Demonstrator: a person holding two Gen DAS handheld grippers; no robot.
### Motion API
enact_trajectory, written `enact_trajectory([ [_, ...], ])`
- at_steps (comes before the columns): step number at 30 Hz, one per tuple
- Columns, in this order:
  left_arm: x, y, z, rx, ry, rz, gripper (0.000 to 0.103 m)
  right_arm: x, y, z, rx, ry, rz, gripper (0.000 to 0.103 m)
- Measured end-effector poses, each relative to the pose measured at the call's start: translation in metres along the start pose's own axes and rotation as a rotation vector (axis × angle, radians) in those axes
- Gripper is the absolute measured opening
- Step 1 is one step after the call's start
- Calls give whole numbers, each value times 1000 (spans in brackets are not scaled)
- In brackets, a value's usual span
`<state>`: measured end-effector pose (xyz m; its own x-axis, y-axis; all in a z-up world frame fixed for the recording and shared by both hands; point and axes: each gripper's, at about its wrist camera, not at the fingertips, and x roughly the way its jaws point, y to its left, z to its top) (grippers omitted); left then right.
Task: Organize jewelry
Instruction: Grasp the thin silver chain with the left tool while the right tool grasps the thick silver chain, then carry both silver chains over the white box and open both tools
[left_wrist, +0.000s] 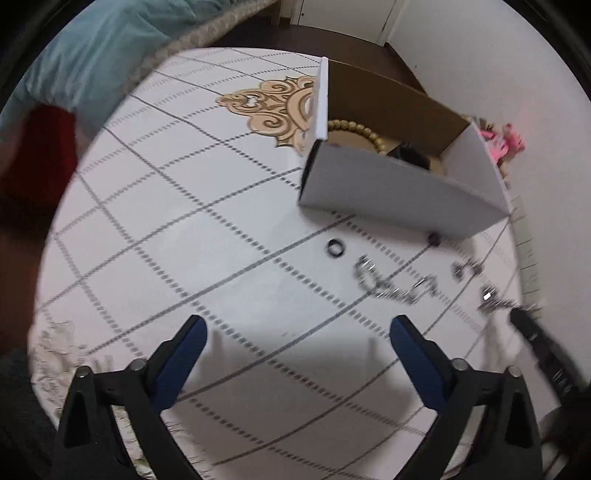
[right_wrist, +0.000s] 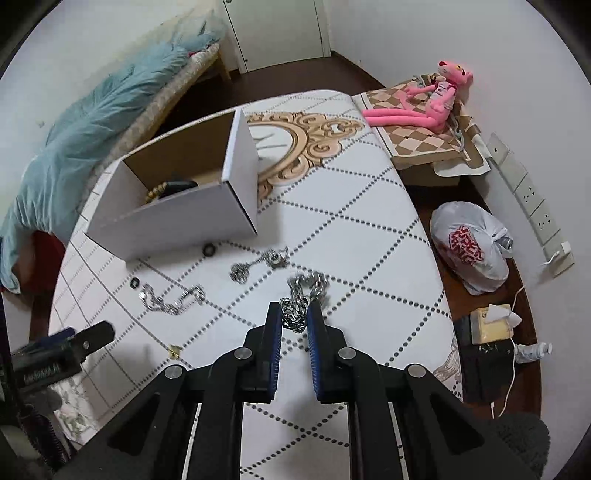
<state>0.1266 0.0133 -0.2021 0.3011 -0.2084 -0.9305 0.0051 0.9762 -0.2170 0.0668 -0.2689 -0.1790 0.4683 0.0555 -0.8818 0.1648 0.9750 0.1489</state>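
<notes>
My right gripper (right_wrist: 294, 314) is shut on a thick silver chain (right_wrist: 301, 295) that trails forward onto the white table (right_wrist: 351, 229). My left gripper (left_wrist: 297, 328) is open and empty above the table, short of the jewelry. An open white cardboard box (right_wrist: 177, 210) holds a gold bead bracelet (right_wrist: 155, 192) and a dark item; it also shows in the left wrist view (left_wrist: 399, 192). On the table lie a silver necklace (right_wrist: 170, 299), a silver pendant piece (right_wrist: 258, 264), a black ring (left_wrist: 335, 246) and a small dark bead (right_wrist: 209, 250).
A small gold piece (right_wrist: 173, 350) lies near the table's front. A pink plush toy (right_wrist: 424, 99) sits on a checkered cushion at the back right. A white plastic bag (right_wrist: 469, 247) and a tissue box (right_wrist: 491, 325) stand on the floor to the right. A bed is at the left.
</notes>
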Motion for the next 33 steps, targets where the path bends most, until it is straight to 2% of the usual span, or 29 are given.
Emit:
enact_trajectory([
  [2, 6, -8, 6, 14, 12, -12, 79, -1, 0, 0, 2, 0, -2, 14],
  [7, 26, -34, 14, 79, 42, 9, 75, 8, -4, 3, 36, 5, -14, 14],
  [9, 29, -44, 15, 116, 28, 35, 73, 12, -5, 3, 39, 5, -26, 14],
  [10, 30, -49, 16, 138, 26, 50, 68, 14, -7, 2, 40, 8, -32, 14],
  [11, 32, -53, 18, 159, 20, 71, 58, 16, -8, 2, 42, 13, -40, 14],
  [12, 32, -57, 17, 178, 12, 83, 53, 17, -10, 1, 45, 16, -43, 14],
  [16, 32, -67, 14, 221, -10, 87, 8, 20, -16, -2, 63, 22, -56, 14],
  [19, 31, -65, 14, 214, -18, 64, 7, 21, -18, -3, 69, 22, -59, 14],
  [21, 27, -61, 13, 203, -25, 43, 1, 19, -18, -3, 70, 18, -53, 14],
  [24, 11, -53, 12, 194, -56, 17, 1, 13, -16, -2, 74, 8, -36, 14],
  [33, -38, -30, 18, 140, -129, -51, 1, -24, -4, 12, 85, -45, 73, 14],
])
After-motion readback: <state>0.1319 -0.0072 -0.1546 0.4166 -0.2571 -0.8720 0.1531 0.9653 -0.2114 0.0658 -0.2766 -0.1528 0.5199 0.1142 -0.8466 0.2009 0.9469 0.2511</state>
